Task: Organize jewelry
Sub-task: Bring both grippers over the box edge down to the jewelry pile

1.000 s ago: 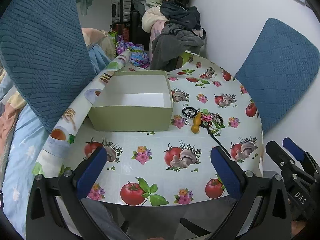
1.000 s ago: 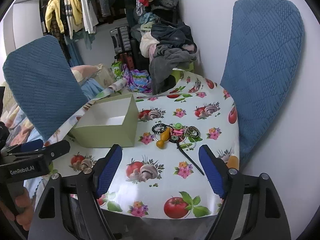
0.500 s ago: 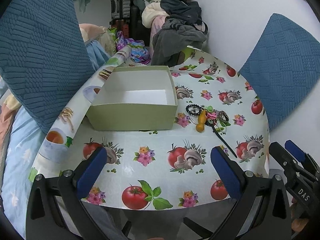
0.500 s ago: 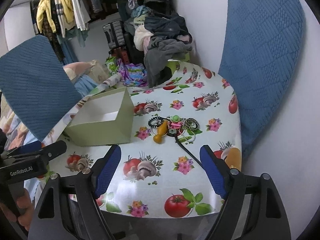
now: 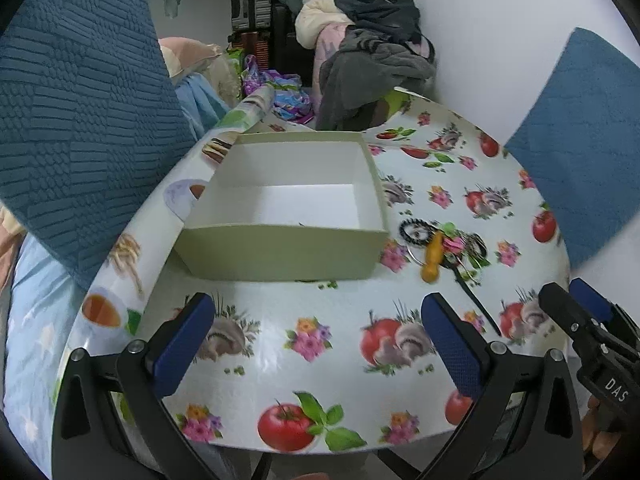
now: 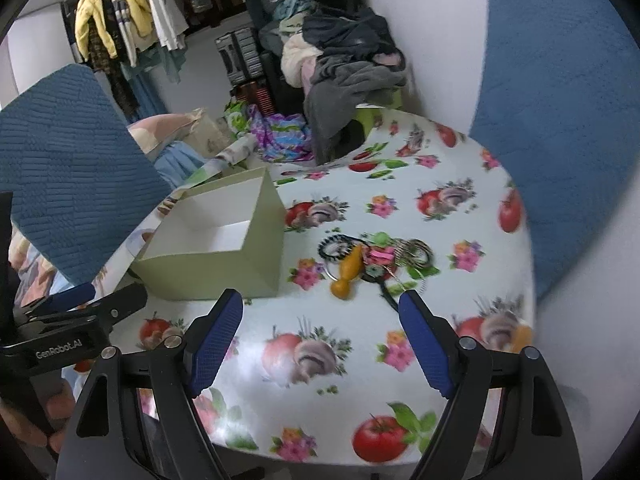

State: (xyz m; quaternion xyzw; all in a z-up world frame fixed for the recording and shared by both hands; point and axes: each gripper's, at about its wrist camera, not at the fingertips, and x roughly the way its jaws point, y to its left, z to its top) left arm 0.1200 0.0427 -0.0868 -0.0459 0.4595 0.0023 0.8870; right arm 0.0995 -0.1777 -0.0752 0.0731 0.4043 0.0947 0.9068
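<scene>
Over the near edge of a round table in a fruit-and-mushroom print oilcloth (image 5: 320, 332): left gripper (image 5: 316, 344) with blue-padded fingers (image 5: 182, 340) spread wide, nothing between them. Same for the right gripper (image 6: 320, 340), spread wide above the cloth, blue pads (image 6: 424, 346) bare, grasping nothing.

Just beyond the left gripper, a pale green square cardboard box (image 5: 280, 254), open-topped, white inside, sitting flat on the cloth; white floor mostly bare, only a tiny dark speck near the front wall, too small to identify. From the right wrist view, the same box (image 6: 224, 270) off to the left, one corner turned toward the camera.

Right of the box and apart from it, a small tangled pile of jewelry (image 5: 448, 242) lying loose on the table: black beaded ring, orange wooden peg-shaped piece (image 6: 348, 276), pink and green bits, metallic bangles (image 6: 416, 252), thin black cord trailing toward the table edge.

Behind the table, two blue quilted chair backs (image 5: 76, 120), heaped clothing (image 6: 344, 68) against the white wall.
</scene>
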